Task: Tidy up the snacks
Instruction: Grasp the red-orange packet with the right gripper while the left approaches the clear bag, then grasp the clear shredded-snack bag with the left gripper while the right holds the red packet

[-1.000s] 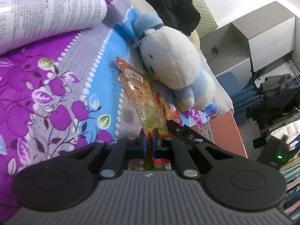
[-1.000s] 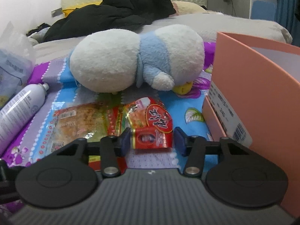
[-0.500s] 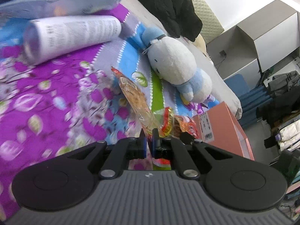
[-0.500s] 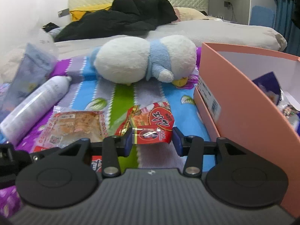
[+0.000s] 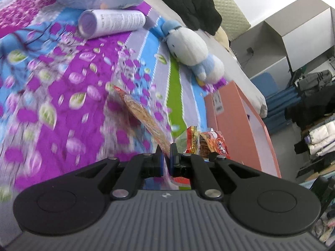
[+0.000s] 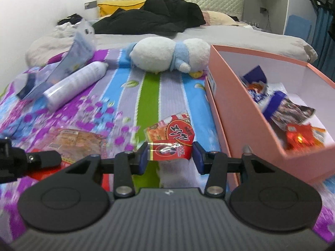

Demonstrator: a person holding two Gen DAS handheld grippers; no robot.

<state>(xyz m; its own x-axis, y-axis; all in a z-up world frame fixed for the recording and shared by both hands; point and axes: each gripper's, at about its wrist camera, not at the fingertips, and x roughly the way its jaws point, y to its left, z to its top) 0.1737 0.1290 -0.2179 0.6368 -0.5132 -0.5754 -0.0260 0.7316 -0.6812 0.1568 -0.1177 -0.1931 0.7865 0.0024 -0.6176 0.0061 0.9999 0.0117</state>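
My left gripper (image 5: pixel 166 160) is shut on a long clear snack packet (image 5: pixel 144 118) and holds it edge-on above the bedspread; the packet also shows in the right wrist view (image 6: pixel 75 140). My right gripper (image 6: pixel 170 155) is shut on a red snack packet (image 6: pixel 172 139), lifted off the bed; it also shows in the left wrist view (image 5: pixel 211 143). A pink box (image 6: pixel 228 108) stands to the right, with several snack packets (image 6: pixel 291 113) inside.
A white and blue plush toy (image 6: pixel 167 57) lies beyond the packets. A white bottle (image 6: pixel 75 84) and a pale blue bag (image 6: pixel 60 67) lie at the left. Black clothes (image 6: pixel 155 18) are heaped at the bed's head. A cabinet (image 5: pixel 293 39) stands beside the bed.
Both grippers have risen and pulled back from the bed with their packets. The plush toy now looks farther away and the inside of the pink box has come into view.
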